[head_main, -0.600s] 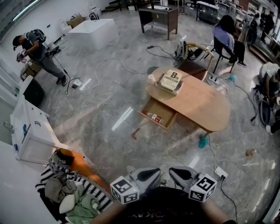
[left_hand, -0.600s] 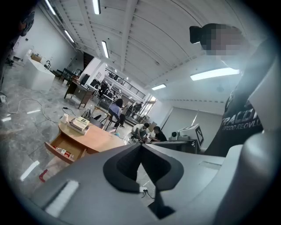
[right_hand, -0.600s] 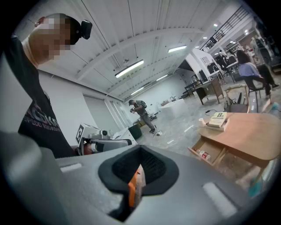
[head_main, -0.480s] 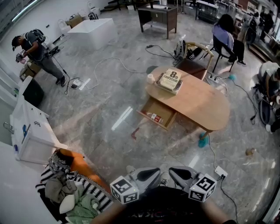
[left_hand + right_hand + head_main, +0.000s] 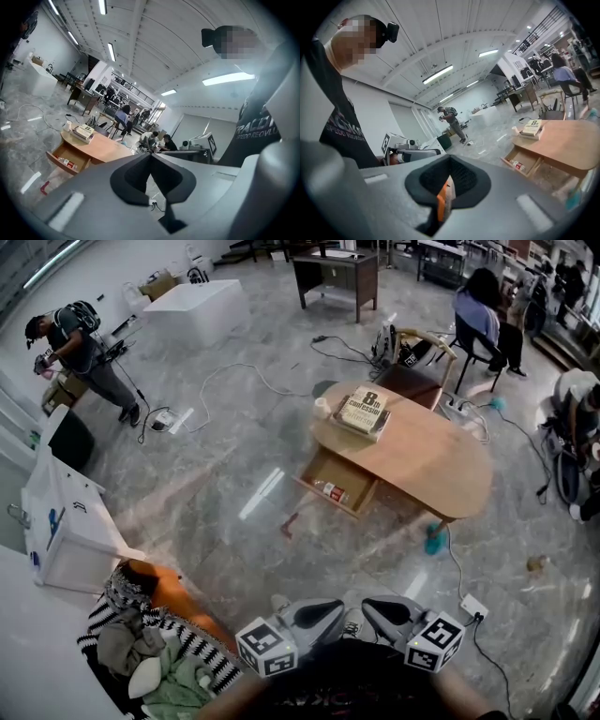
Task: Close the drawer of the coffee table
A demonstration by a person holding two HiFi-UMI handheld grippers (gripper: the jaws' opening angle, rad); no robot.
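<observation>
Two tools nearest us, held low against the body. The left hand-held gripper (image 5: pixel 151 159) and the right hand-held gripper (image 5: pixel 449 163) each have their jaws pressed fully together, with nothing gripped. We take the orange strip behind the right pair's seam for part of the tool.

Change over the last half second: none that we can count. Both grippers sit where they were, and the drawer is pulled out as far as before. We judge that closing has not begun and that the approach is the step in hand.

One heap of clothes (image 5: pixel 155 652), near left, with striped fabric along its edge.

One drawer (image 5: pixel 339 482), well apart from us across the floor (image 5: pixel 234 521), standing open from under the tabletop (image 5: pixel 427 465). Contents: one small bottle (image 5: pixel 332 491) lying on its side. The rest of the drawer looks bare.

One oval wooden tabletop. It carries one book (image 5: pixel 365 412) at its far-left end and one pale cup (image 5: pixel 324 409) just beside the book.

Several people (image 5: pixel 80 348) beyond, seated and standing, none at the table.
</observation>
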